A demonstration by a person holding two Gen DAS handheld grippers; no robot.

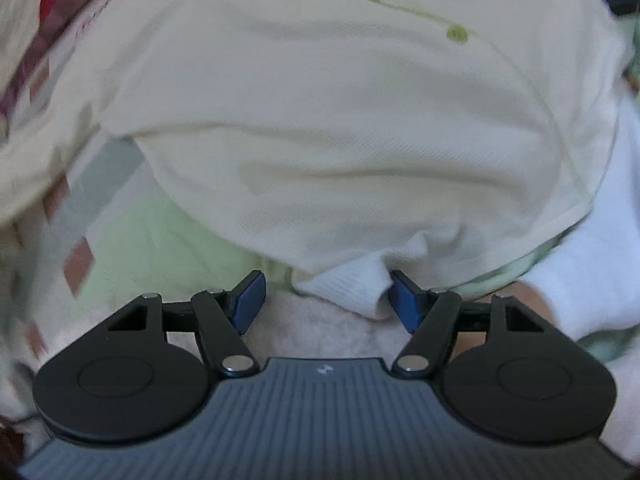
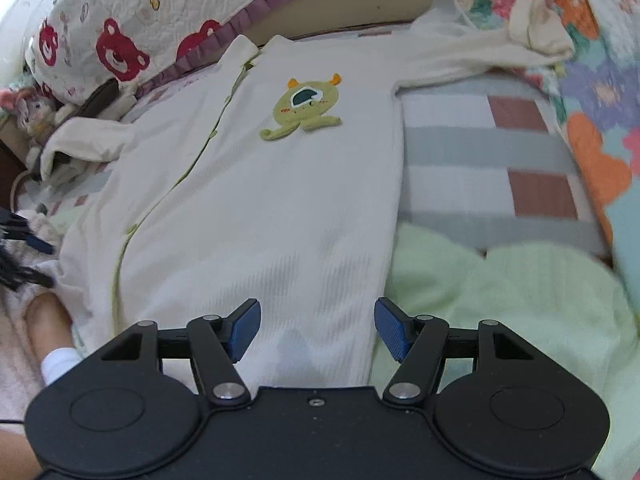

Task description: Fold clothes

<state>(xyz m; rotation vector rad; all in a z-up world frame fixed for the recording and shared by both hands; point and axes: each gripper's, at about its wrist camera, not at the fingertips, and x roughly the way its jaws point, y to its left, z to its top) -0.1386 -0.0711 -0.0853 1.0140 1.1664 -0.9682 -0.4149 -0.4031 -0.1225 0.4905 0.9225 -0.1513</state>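
A cream baby romper with green piping and a green monster patch lies flat on the bed, its sleeves spread to both sides. My right gripper hovers open over its lower part, nothing pinched between the blue pads. In the left wrist view the romper fills the frame from straight above. My left gripper stands open at its near edge. A white ribbed cuff pokes out between the fingers and touches only the right pad.
A bear-print quilt lies at the back and a floral blanket at the right. A pale green cloth lies on the patchwork sheet. A person's leg in a white sock rests at the lower left, with plush toys beyond.
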